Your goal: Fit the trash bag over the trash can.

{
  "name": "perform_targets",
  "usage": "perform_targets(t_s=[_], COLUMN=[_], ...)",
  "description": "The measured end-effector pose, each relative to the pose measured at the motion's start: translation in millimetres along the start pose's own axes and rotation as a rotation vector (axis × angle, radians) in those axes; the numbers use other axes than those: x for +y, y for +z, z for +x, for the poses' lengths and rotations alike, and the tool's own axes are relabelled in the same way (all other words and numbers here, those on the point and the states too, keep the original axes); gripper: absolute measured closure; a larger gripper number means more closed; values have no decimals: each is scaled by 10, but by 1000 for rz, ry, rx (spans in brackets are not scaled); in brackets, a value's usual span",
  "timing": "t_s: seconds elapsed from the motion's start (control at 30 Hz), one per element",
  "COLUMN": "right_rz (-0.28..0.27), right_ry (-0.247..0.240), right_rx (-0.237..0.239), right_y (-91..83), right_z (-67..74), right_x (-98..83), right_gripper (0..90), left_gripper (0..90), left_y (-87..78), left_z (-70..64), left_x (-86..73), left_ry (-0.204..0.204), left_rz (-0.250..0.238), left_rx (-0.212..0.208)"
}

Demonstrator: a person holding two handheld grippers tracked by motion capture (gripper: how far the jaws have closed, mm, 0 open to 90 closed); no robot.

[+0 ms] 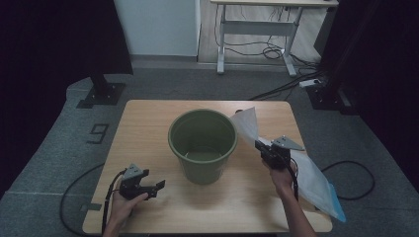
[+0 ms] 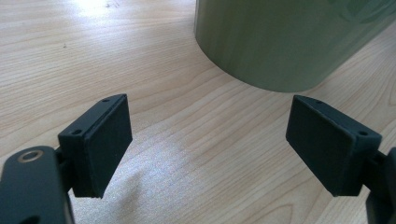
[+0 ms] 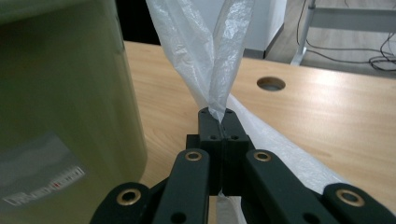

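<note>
The right gripper is clamped fully closed on a translucent plastic bag, held just beside the right rim of the green bucket. The bag's tail is draped over the right edge of the worktop (one corner overhangs it). The left gripper is rested near the front left edge, jaws spread wide and holding nothing; bare wood is seen between them and the bucket wall.
</note>
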State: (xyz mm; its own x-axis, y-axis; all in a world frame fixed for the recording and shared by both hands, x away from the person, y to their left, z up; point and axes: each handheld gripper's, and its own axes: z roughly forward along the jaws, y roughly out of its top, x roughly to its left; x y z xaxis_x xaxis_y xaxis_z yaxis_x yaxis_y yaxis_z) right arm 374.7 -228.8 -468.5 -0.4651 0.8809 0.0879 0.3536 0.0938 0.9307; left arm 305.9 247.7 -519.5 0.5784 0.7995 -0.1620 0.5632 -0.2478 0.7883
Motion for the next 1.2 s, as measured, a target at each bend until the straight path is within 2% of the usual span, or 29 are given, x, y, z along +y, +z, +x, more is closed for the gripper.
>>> perform_targets(t_s=[0.37,0.57,0.77,0.93,1.2], right_rz=[-80,-125,-162,-208,-266], right_ry=[-11,-14,-40,-23,-33], right_rx=[-8,-10,-16,-12,0], right_y=[-212,-329,-445,-525,-664], right_z=[49,84,145,166,231], right_x=[238,370,548,653,817], right_gripper=[887,888,887,887,887], left_gripper=[141,142,142,142,142], left_y=[8,-17,-25,-17,-9], left_z=[1,7,12,10,9], left_x=[-2,0,1,0,0], left_ry=[0,-5,-9,-9,-12], left_rz=[8,-6,-11,-7,-7], left_rx=[2,8,9,5,4])
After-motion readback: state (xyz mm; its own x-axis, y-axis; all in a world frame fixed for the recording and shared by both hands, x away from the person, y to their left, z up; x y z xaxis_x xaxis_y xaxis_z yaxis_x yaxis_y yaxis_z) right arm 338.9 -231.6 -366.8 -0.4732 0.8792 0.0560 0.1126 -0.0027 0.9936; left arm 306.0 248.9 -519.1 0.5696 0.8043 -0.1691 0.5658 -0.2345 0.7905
